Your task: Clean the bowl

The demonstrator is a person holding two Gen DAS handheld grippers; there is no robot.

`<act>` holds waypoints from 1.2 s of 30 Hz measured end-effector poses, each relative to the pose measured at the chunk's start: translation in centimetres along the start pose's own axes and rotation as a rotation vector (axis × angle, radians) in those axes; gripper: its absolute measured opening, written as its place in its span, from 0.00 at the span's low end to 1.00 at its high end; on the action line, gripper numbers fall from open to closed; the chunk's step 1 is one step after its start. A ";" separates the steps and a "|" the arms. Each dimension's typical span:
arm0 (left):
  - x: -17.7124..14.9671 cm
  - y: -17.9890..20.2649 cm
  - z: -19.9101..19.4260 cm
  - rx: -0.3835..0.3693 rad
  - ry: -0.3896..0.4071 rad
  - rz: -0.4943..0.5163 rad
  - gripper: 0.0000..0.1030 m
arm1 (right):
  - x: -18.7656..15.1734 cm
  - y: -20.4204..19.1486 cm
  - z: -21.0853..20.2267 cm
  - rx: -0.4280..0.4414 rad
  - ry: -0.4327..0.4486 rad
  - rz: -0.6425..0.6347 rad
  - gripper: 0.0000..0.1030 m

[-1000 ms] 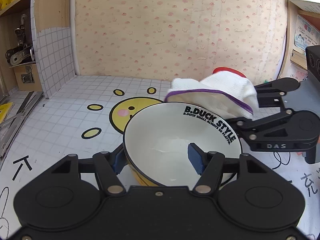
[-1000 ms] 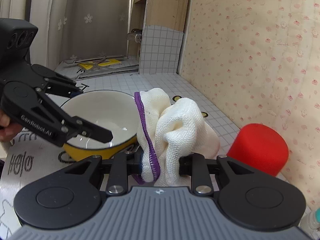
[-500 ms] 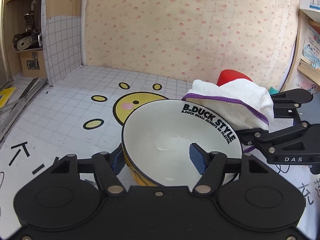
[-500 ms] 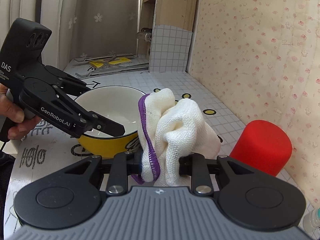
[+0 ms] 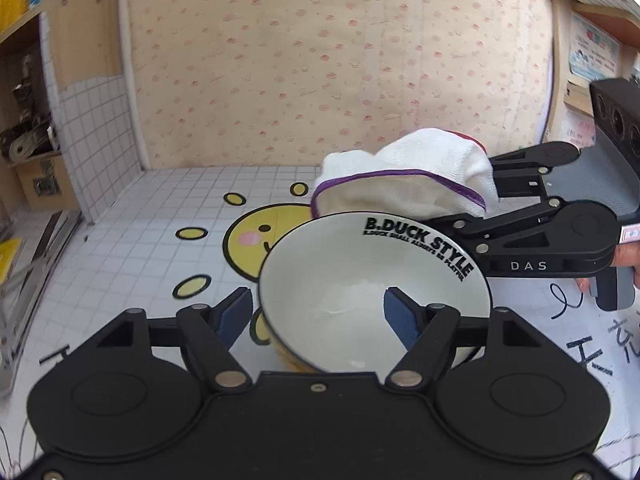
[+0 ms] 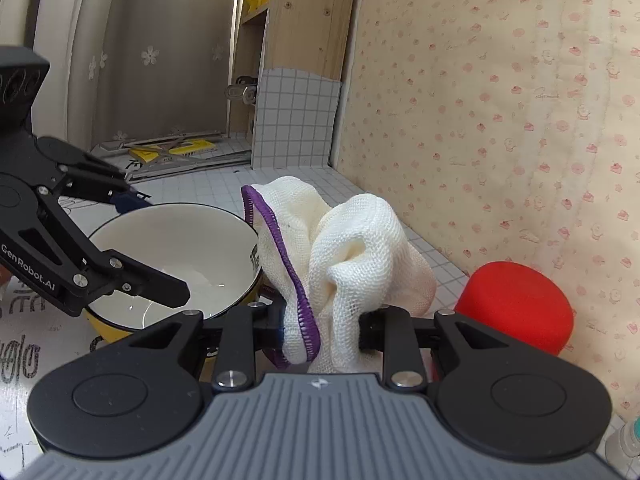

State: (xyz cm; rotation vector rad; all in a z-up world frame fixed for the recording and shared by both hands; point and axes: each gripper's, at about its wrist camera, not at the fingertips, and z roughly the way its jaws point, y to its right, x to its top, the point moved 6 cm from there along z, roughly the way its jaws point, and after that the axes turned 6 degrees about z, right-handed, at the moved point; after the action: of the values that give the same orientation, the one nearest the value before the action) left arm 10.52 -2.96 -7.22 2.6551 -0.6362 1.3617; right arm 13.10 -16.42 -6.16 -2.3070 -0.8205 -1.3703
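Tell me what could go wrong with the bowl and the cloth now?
The left hand-held gripper has just been opening its jaws. The bowl wall sits between them unpinched, so the bowl may slide when wiped. The cloth, clamped in the right hand-held gripper, hangs outside the rim, so hard fingers could bump the bowl. The red cup nearby might get knocked.

Both views are bright and evenly lit by soft daylight; shadows are faint. Fisheye distortion bows straight edges and darkens the corners. The left wrist view shows slight motion blur on the wallpaper (image 5: 340, 60). Small glare spots sit on the wet interior of the bowl (image 6: 172, 248).
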 end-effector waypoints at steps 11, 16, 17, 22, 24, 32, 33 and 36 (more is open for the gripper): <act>-0.1 0.3 0.7 -0.010 -0.006 -0.082 0.71 | -0.3 -0.5 -0.1 0.058 -0.030 -0.023 0.29; -0.8 0.4 -0.2 0.075 -0.008 -0.160 0.67 | -0.7 -0.6 -1.6 0.109 -0.071 -0.046 0.29; -0.9 0.4 -0.3 0.085 -0.005 -0.171 0.66 | -0.6 -0.5 -1.9 0.110 -0.065 -0.046 0.29; -1.0 0.3 -0.5 0.114 0.003 -0.207 0.66 | -0.1 -0.5 -1.2 0.081 -0.044 -0.039 0.29; -0.9 0.2 -0.4 0.113 0.004 -0.212 0.66 | -0.2 -0.9 -0.1 0.057 -0.047 -0.048 0.29; -0.9 0.1 -0.1 0.109 0.003 -0.232 0.67 | -0.8 -1.1 -0.2 0.076 -0.075 -0.061 0.29; -1.0 0.1 -0.1 0.109 0.003 -0.235 0.67 | -0.9 -1.2 -0.5 0.089 -0.079 -0.060 0.29; -1.1 0.2 0.0 0.105 0.002 -0.240 0.67 | -1.1 -1.1 -1.8 0.135 -0.093 -0.051 0.29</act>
State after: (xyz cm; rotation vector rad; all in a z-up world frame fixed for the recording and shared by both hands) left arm 9.86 -2.76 -8.07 2.7012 -0.2405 1.3632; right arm 10.78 -16.87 -6.31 -2.2745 -0.9749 -1.1958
